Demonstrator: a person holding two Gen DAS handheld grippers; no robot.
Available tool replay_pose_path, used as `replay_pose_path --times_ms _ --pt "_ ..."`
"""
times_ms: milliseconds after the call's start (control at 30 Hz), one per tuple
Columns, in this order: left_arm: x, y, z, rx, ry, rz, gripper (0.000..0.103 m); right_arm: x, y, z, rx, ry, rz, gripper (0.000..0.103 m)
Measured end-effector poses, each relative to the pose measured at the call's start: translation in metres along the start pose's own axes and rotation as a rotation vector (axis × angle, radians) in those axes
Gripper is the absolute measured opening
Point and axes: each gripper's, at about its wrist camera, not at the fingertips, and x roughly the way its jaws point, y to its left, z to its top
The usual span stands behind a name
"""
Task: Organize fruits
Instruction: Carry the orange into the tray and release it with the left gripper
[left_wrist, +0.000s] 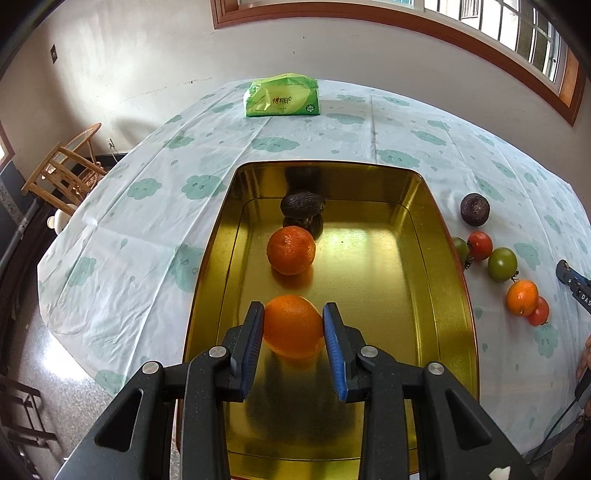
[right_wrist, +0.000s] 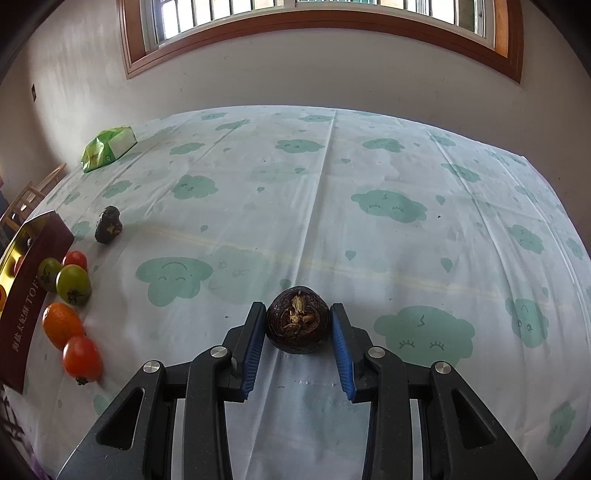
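A gold metal tray (left_wrist: 443, 258) lies on the table. In it are a dark wrinkled fruit (left_wrist: 302, 204), an orange (left_wrist: 291, 250) and a second orange (left_wrist: 293, 326). My left gripper (left_wrist: 294, 325) is shut on that second orange, low over the tray floor. My right gripper (right_wrist: 297, 326) has its pads against both sides of a dark round fruit (right_wrist: 297, 320) on the tablecloth. Loose fruits lie right of the tray: a dark fruit (left_wrist: 475, 209), red and green tomatoes (left_wrist: 479, 245) (left_wrist: 502, 264) and a small orange (left_wrist: 521, 297).
A green tissue pack (left_wrist: 281, 95) sits at the table's far side. The tray's maroon side (right_wrist: 26, 306) is at the left of the right wrist view, with tomatoes (right_wrist: 73, 284) and an orange (right_wrist: 62, 325) beside it. A wooden chair (left_wrist: 62, 170) stands left.
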Motion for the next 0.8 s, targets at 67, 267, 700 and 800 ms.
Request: replay_pose_path --times_ms 67,267,700,800 --pt "0.003 0.005 0.0 -0.005 0.003 -0.004 0.029 0.0 0.0 0.0 0.0 0.001 0.0 0.036" --pt "0.015 0.02 -0.001 -0.041 0.031 0.003 0.029 0.0 0.0 0.0 0.0 0.0 0.0 0.036" --pt "0.024 0.023 0.002 -0.034 0.027 0.033 0.03 0.0 0.0 0.0 0.0 0.0 0.0 0.037" --pt "0.027 0.023 0.006 -0.034 0.028 0.034 0.03 0.0 0.0 0.0 0.0 0.0 0.0 0.037"
